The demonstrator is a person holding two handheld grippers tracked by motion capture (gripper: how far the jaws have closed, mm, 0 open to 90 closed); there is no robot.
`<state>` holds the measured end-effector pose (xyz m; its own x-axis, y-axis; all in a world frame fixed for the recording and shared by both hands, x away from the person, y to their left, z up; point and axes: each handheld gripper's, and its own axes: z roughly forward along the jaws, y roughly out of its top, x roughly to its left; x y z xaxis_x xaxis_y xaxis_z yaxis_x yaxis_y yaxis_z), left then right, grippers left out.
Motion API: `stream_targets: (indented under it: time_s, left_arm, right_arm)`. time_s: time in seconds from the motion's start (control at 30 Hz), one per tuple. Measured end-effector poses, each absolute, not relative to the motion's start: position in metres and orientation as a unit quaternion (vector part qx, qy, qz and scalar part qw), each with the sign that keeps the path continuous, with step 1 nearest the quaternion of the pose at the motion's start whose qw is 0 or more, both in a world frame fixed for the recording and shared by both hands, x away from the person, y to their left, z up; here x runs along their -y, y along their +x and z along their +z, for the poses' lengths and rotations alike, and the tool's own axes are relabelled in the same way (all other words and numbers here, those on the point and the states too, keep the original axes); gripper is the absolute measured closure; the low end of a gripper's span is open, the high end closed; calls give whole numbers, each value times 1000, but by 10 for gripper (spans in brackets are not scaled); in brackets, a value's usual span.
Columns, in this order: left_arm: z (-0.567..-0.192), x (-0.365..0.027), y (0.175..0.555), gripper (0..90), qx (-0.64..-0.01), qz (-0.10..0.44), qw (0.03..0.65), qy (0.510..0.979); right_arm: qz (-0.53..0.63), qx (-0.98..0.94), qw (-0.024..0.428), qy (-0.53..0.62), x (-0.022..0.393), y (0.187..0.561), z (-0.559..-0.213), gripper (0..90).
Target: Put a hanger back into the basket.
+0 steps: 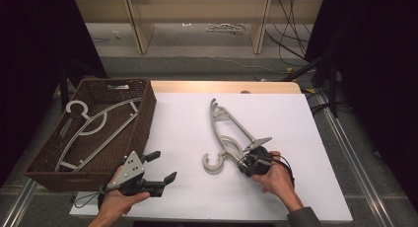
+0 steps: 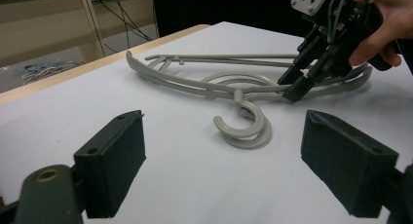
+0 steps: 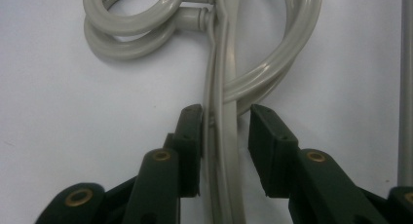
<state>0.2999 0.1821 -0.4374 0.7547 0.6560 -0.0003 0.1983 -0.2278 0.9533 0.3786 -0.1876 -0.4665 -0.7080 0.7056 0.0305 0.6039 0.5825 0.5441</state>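
Observation:
Two pale grey plastic hangers (image 1: 231, 126) lie stacked on the white table top, hooks toward the front. My right gripper (image 1: 245, 160) reaches down to their right arm just beyond the hooks. In the right gripper view the stacked hanger bars (image 3: 224, 87) run between its jaws (image 3: 224, 112): the left pad is at the bar, while the right pad stands a little off, so it is open around them. My left gripper (image 1: 163, 166) is held open and empty at the front left, and it faces the hangers' hooks (image 2: 243, 129) and the right gripper (image 2: 297, 85).
A dark woven basket (image 1: 143, 123) sits at the table's left edge and holds more grey hangers (image 1: 93, 123). Bare white table top (image 1: 197, 197) lies between the two hands. Beyond the far edge are the floor, cables and shelf legs.

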Motion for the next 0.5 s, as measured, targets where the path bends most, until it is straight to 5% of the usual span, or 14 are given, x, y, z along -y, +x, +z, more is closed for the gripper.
stream_targets:
  time_s: [0.5]
  left_arm:
    - [-439,-184,302,184,-295,208,544,758]
  right_arm:
    - [252,-902,98,338,184,374,-460,809]
